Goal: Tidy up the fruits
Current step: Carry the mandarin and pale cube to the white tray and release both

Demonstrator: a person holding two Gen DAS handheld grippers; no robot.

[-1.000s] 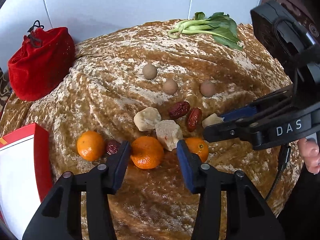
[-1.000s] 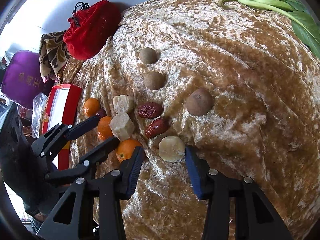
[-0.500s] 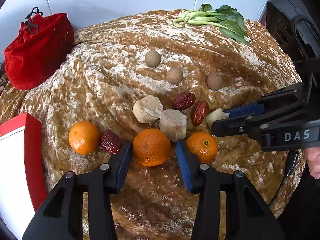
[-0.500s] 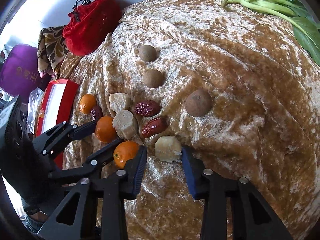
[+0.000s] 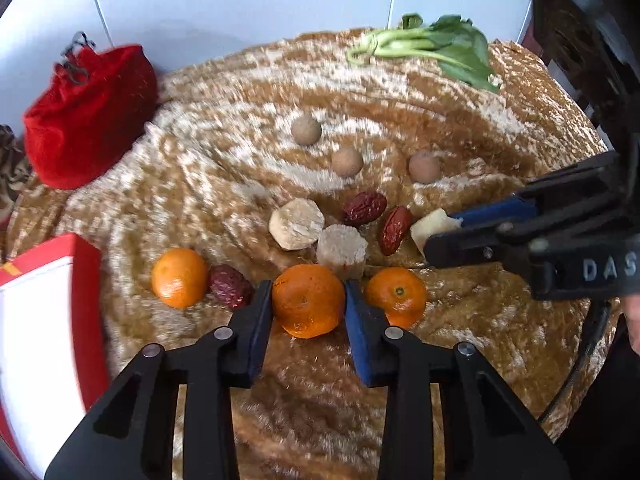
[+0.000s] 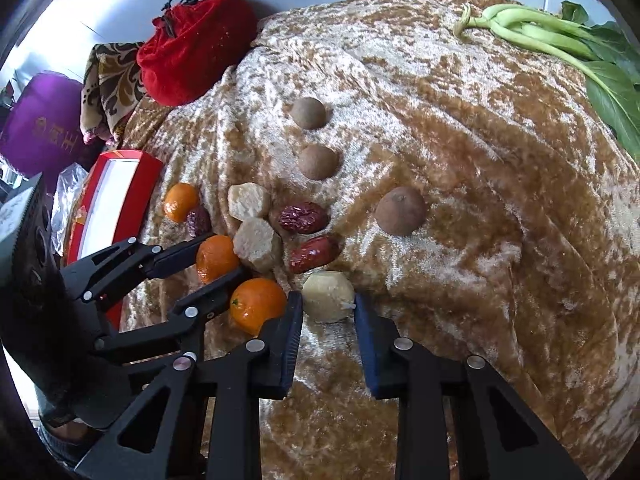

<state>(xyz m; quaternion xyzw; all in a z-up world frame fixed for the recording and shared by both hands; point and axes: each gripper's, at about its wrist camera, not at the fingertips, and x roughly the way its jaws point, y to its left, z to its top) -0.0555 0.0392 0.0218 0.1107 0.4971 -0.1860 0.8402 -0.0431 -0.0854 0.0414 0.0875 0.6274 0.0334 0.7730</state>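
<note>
On the gold velvet cloth (image 5: 224, 184) lie three oranges, dark red dates, round brown fruits and pale cut chunks. My left gripper (image 5: 308, 296) is closing, and its pads touch both sides of the middle orange (image 5: 308, 300); the same grip shows in the right wrist view, left gripper (image 6: 221, 258) around that orange (image 6: 214, 256). My right gripper (image 6: 326, 308) is closing too, its pads against a pale chunk (image 6: 327, 296). From the left wrist view the right gripper (image 5: 440, 233) pinches this chunk (image 5: 430, 226) beside a date (image 5: 394, 230).
Another orange (image 5: 396, 294) sits just right of the left gripper, a third (image 5: 178, 278) to the left beside a date (image 5: 230, 286). Two pale chunks (image 5: 296, 224) lie behind. A red pouch (image 5: 90, 116), a red-edged box (image 5: 44, 320) and leafy greens (image 5: 436, 46) ring the cloth.
Both grippers have narrowed their jaws: the left onto the middle orange, the right onto the pale chunk. Neither hand has shifted much.
</note>
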